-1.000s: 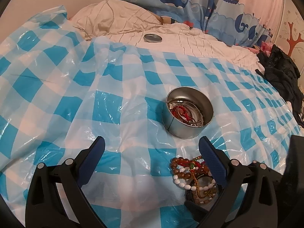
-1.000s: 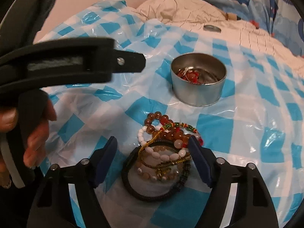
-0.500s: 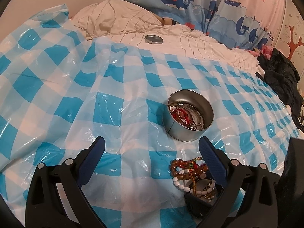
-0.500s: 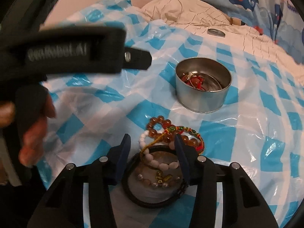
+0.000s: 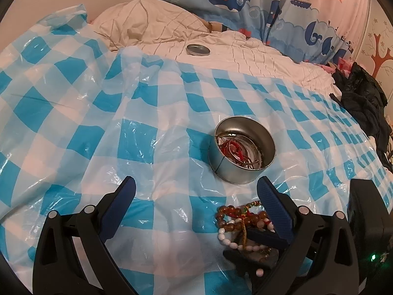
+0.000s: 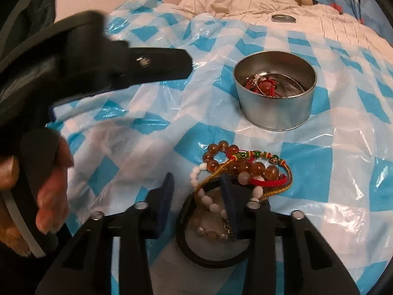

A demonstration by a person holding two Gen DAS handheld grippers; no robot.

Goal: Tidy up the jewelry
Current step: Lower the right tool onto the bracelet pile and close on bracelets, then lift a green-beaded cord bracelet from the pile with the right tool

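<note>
A round metal tin (image 5: 242, 148) (image 6: 275, 89) with red and silver jewelry inside stands on the blue checkered plastic sheet. In front of it lies a pile of bead bracelets (image 6: 242, 169) (image 5: 242, 223): amber beads, white beads, a red cord and a gold cord, partly over a black ring (image 6: 194, 250). My right gripper (image 6: 199, 196) is partly closed, its jaws narrowed over the left edge of the pile, holding nothing that I can make out. My left gripper (image 5: 196, 201) is open and empty, hovering left of the pile.
The tin's lid (image 5: 197, 49) lies on the cream quilt at the back. Whale-print fabric (image 5: 245, 2) hangs behind. Dark clothes (image 5: 366, 108) lie at the right edge. The left gripper and the hand holding it (image 6: 49, 196) fill the left of the right wrist view.
My right gripper's jaws have closed much narrower and shifted left over the bracelet pile. The left gripper stayed open and drew back slightly.
</note>
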